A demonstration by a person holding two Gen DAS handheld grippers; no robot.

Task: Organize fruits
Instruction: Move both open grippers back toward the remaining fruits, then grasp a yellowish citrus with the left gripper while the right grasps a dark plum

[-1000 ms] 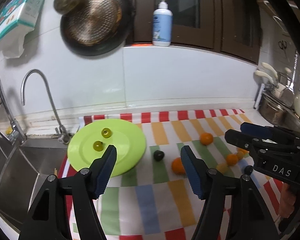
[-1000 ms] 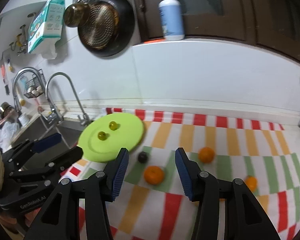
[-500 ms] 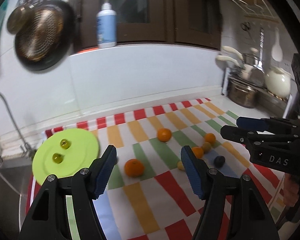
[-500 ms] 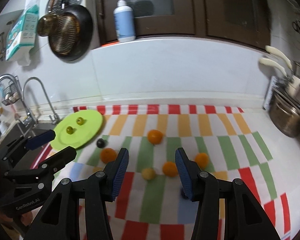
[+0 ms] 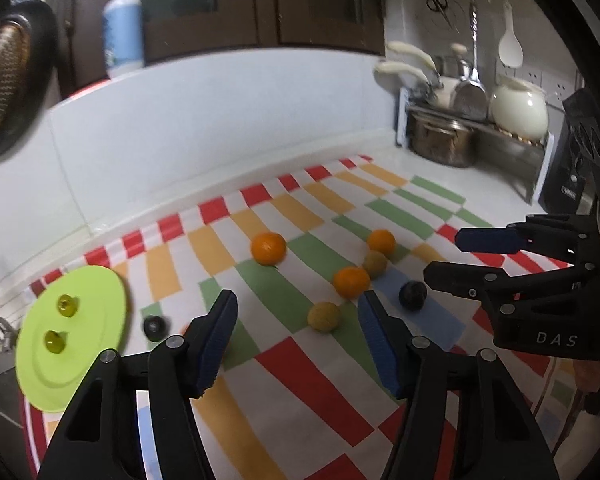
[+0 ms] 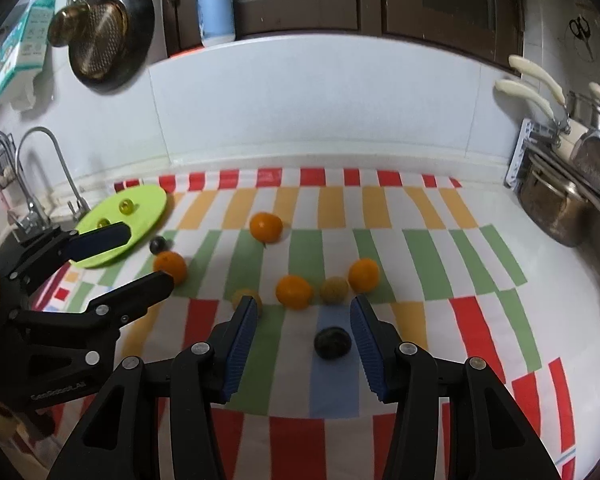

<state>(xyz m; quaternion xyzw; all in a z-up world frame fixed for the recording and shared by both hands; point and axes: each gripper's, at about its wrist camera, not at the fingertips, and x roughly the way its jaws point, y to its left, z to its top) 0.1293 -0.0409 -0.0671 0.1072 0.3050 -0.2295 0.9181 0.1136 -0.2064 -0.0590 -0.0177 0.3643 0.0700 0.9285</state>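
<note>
Two small green fruits point(image 5: 60, 324) lay on the plate point(image 5: 96, 292); the rest remained scattered on the bench. Left gripper point(image 5: 296, 332), jaws just narrowed, and right gripper point(image 6: 302, 338) gaped empty, dark fruit point(image 6: 332, 342) between the right jaws.

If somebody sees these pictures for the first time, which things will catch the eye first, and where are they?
First the striped cloth, bright over the whole counter, with orange fruits and yellow ones scattered in its middle. Next the lime-green plate at its far left edge by the sink, carrying two small green fruits. Nearest the camera, the right gripper hangs open, a dark fruit showing between its fingers.
</note>
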